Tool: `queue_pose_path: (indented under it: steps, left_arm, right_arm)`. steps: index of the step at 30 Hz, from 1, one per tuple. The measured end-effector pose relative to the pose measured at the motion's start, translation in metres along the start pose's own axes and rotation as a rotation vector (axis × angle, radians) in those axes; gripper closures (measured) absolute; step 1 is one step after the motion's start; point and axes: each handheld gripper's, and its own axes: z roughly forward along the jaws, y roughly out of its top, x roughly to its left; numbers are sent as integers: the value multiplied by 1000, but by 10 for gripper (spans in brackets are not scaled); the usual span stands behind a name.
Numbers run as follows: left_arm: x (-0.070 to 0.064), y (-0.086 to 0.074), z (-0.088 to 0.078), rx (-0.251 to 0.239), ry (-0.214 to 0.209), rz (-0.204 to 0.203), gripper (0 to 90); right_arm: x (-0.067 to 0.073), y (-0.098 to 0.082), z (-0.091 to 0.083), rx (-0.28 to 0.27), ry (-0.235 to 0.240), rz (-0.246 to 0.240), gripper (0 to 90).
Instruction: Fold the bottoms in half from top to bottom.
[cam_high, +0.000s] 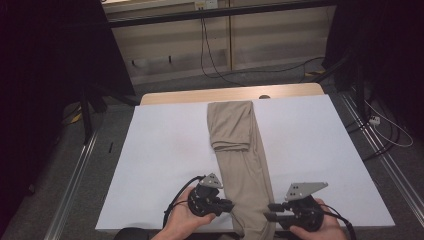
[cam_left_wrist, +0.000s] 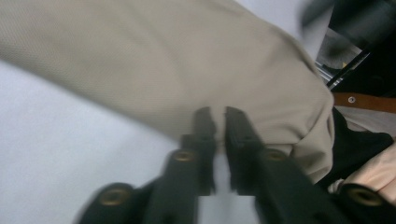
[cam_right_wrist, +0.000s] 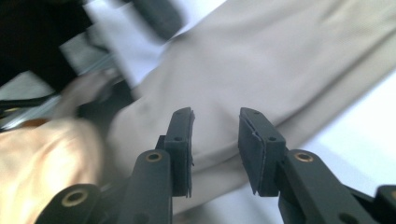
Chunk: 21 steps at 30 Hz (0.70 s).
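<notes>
Beige trousers (cam_high: 240, 150) lie lengthwise down the middle of the white table cover (cam_high: 165, 160), the far end folded back on itself. My left gripper (cam_high: 231, 204) points right at the cloth's left edge near the front of the table. Its jaws (cam_left_wrist: 219, 114) stand a narrow gap apart with their tips over the beige cloth (cam_left_wrist: 163, 60), and no fold is pinched between them. My right gripper (cam_high: 270, 211) points left at the cloth's right edge. It is open (cam_right_wrist: 215, 116), its pads hovering over the cloth (cam_right_wrist: 280, 60) without touching it.
A wooden table edge (cam_high: 200, 95) shows beyond the white cover. Metal rails (cam_high: 75, 175) run along the floor on both sides, and cables (cam_high: 220, 70) trail across the floor behind. The trousers' near end hangs over the front edge of the table.
</notes>
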Motion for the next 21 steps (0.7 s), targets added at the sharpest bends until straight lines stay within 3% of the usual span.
queue_pose_path:
  steps: [4, 5, 9, 12, 15, 17, 18, 21]
  left_arm:
    - [-1, 3, 4, -2, 42, 15, 744]
    - [1, 3, 7, 4, 29, 16, 745]
    - [1, 0, 15, 40, 49, 27, 728]
    - [0, -1, 16, 36, 41, 32, 708]
    - [1, -3, 17, 19, 24, 23, 697]
    - [2, -3, 17, 21, 24, 23, 696]
    - [1, -3, 17, 24, 44, 28, 692]
    - [-1, -4, 16, 33, 36, 45, 690]
  right_arm:
    - [-22, 16, 11, -6, -70, -8, 662]
    - [-27, 21, 15, -6, -91, -14, 665]
    - [-51, 37, 31, -7, -147, 15, 666]
    - [-64, 42, 46, 22, -185, 36, 663]
    - [-65, 39, 52, 31, -200, 25, 710]
    - [-61, 40, 52, 42, -214, 0, 857]
    - [-59, 39, 52, 43, -217, -4, 897]
    - [-58, 39, 51, 44, -230, 6, 900]
